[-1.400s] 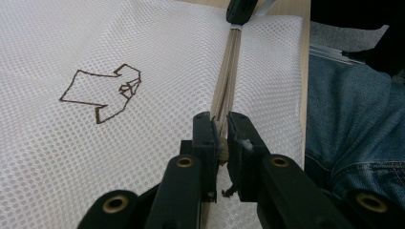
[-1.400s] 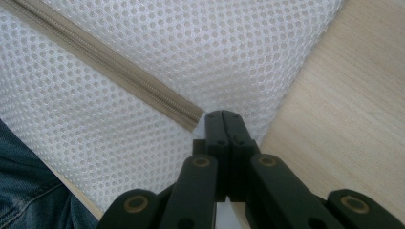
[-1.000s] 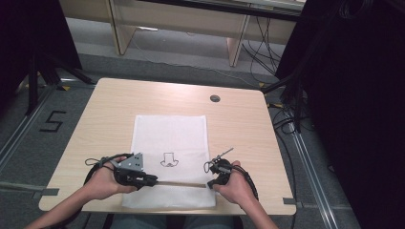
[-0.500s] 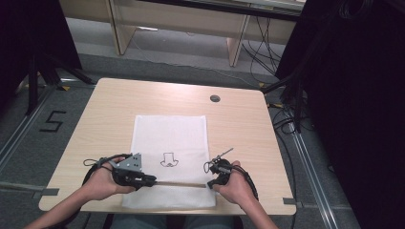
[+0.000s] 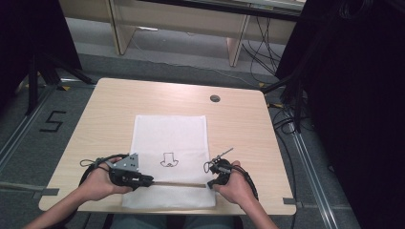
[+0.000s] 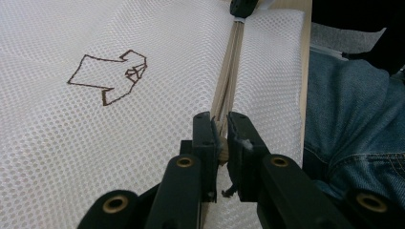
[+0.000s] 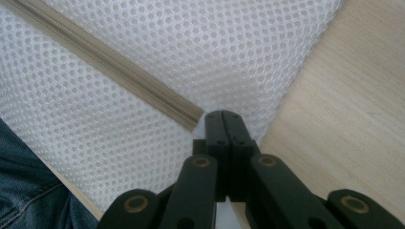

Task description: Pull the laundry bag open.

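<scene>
step: work the zipper (image 5: 176,184) of the mesh bag (image 5: 169,143), low centre of the high view | my left gripper (image 6: 220,138) pinches its left end | my right gripper (image 7: 223,125) clamped at its right end | tip: keep it taut, pull level along the teeth

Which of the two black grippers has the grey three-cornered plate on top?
The left gripper, at the left end of the beige zipper on the white mesh bag. The right gripper, at the other end, carries no such plate.
</scene>
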`<state>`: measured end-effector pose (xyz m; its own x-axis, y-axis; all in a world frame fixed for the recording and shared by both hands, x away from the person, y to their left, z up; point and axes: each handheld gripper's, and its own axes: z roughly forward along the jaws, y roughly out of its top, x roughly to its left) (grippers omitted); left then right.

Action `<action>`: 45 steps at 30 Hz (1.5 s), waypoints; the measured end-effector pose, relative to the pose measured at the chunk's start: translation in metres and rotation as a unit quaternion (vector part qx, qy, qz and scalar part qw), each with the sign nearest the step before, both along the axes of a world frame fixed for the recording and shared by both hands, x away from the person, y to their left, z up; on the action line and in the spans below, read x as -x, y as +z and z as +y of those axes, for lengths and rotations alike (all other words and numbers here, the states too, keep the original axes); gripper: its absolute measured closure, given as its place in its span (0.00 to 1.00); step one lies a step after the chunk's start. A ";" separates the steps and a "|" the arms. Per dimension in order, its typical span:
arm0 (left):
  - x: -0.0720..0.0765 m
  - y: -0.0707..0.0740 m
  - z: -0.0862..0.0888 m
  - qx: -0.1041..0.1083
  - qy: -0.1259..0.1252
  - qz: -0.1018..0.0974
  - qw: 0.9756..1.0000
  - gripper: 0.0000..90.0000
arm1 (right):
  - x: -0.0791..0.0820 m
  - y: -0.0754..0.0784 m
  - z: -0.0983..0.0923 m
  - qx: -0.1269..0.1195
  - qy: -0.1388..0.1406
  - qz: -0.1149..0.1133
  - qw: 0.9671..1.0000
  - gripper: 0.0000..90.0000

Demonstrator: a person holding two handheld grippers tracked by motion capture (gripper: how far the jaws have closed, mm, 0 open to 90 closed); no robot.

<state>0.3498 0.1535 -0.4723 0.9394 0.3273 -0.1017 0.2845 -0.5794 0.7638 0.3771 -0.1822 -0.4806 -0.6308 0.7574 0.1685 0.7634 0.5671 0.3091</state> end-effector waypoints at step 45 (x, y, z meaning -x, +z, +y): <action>0.000 -0.001 0.014 0.000 0.005 0.006 1.000 0.91 | 0.000 -0.001 -0.001 -0.001 0.001 -0.003 1.000 1.00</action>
<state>0.3497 0.1672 -0.4737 0.9351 0.3359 -0.1125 0.2988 -0.5774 0.7598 0.3774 -0.1828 -0.4818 -0.6342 0.7551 0.1661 0.7597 0.5685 0.3157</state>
